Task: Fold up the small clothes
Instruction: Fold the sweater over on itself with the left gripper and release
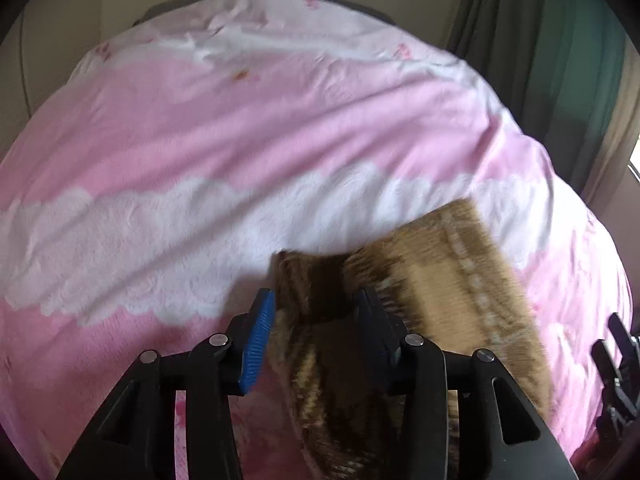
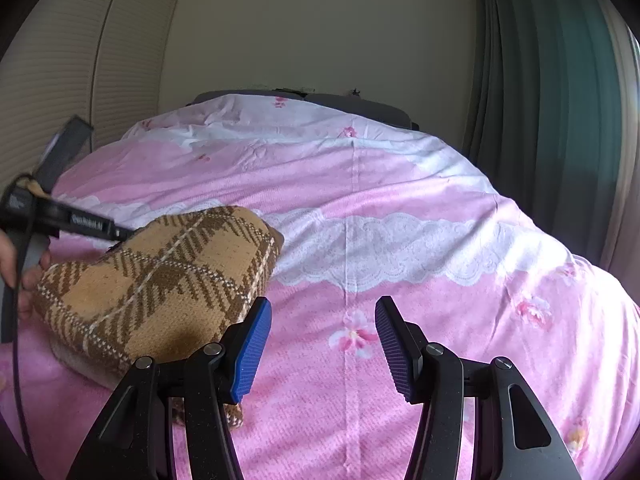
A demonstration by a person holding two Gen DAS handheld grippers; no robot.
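My left gripper (image 1: pixel 316 320) jaws apart around plaid knit (image 1: pixel 440 280), letting its fold settle; right gripper (image 2: pixel 324 340) empty, parted, knit at its ten o'clock

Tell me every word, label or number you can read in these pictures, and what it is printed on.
"GenRobot.AI", as best it reads: small white lettering, slightly blurred, on the black body of the left hand-held gripper, seen from the right wrist camera.
A small pale mark further back on the same black body: too blurred to read.
No writing shows on the plaid knitted garment, the pink bedcover, the curtain or the right hand-held gripper.
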